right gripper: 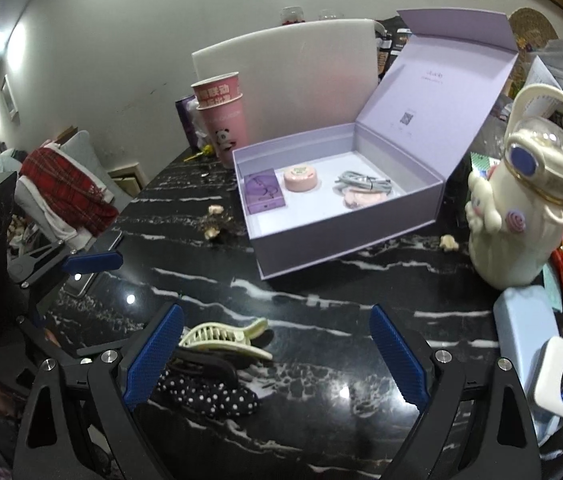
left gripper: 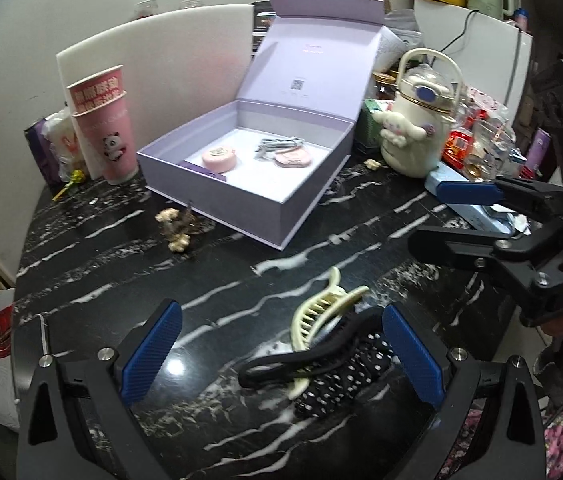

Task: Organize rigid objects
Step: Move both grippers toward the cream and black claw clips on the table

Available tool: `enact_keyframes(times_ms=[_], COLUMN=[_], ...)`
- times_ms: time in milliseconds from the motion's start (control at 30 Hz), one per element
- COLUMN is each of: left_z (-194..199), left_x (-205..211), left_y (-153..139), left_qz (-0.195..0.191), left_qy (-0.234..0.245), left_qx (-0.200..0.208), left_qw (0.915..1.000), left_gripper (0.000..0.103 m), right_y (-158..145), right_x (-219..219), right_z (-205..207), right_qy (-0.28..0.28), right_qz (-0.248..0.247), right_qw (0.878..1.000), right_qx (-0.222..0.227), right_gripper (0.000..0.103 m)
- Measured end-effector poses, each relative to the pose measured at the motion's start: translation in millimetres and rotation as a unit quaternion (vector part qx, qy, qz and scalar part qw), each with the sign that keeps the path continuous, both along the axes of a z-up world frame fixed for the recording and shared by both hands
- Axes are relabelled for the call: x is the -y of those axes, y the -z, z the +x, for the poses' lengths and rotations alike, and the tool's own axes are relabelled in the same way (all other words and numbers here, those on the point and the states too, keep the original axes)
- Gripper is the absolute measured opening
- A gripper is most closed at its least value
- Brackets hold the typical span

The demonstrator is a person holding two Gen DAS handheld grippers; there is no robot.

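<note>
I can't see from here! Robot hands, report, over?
Left gripper open over hair clips. Right gripper open, empty. Clips still on table; purple box open. Path clear.

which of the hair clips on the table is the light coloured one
The cream hair claw, with its comb-like teeth showing. It lies across the plain black clip and the black polka-dot clip, both dark.
</note>
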State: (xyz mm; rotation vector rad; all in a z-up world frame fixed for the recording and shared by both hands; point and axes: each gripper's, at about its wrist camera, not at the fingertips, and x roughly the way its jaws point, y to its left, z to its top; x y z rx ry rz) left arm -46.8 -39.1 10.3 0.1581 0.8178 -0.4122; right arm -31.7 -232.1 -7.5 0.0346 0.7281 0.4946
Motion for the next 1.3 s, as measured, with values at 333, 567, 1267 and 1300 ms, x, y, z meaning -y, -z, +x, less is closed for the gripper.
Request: enact_keyframes(times_ms=[333,567,1267,1300], left_z=[3.2,27.3,53.5,54.0], left_x=[14.2,5.8,-3.9,-3.5], left_y=[26.3,44.8,48.1,49.9], left_qz=[0.044,0.043,-0.048,-0.052], left_qy=[0.039,0.025,0.009,0.006], left_qx=[-0.015,-0.045,-0.087,-0.091], left_qw=[0.9982,0.9978,0.995,0.9945], left_gripper=[0.102,0.102,0.098,0.09], right_y=[25.0,30.3,40.6,41.0], right_x=[10.5,12.0,7.5,8.3], right_z=[11.6,23.4,50.5,51.1], right_qy=[0.014,0.015,0.005,0.005], right_qz=[0.011,0.018,0.027,0.027], right_qw=[0.999,0.998,0.996,0.996], right_qx=[-0.049,-0.065,-0.087,-0.087], right_gripper=[0.095,0.095,0.095,0.095])
